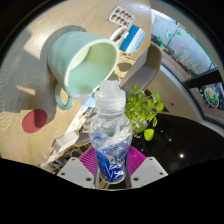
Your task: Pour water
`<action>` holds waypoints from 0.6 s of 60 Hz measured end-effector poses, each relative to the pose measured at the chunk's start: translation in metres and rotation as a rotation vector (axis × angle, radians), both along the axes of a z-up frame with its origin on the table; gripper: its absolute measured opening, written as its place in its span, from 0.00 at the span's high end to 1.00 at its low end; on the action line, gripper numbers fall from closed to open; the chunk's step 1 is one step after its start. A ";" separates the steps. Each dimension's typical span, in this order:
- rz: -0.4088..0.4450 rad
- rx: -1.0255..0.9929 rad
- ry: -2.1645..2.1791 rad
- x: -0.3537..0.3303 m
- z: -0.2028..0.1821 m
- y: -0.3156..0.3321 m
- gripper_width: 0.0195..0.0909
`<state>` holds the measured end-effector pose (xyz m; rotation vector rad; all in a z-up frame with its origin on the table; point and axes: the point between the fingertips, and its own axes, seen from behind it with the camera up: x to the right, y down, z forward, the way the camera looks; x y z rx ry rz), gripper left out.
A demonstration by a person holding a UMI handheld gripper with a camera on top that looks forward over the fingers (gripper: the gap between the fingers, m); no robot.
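A sunlit wooden table [30, 70] with a leafy plant [145, 105] beside a window [180, 40].

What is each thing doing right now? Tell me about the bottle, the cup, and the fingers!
water bottle: held between the fingers, cap off, mouth aimed at the cup, clear, water level unclear.
green cup: on the table, open mouth facing the bottle, looks empty.
gripper: fingers shut on the bottle.
plant: leafy, beside the bottle.

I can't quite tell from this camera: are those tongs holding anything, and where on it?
Yes. The tongs grip a clear plastic water bottle with a white cap by its lower body, a pink pad on either side, below the pale green mug.
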<state>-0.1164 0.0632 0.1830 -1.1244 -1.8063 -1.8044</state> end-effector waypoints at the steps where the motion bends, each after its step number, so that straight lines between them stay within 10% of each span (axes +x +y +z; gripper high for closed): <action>1: 0.000 -0.003 -0.002 -0.001 -0.001 -0.001 0.77; 36: -0.170 0.048 1.486 -0.012 0.056 -0.047 0.77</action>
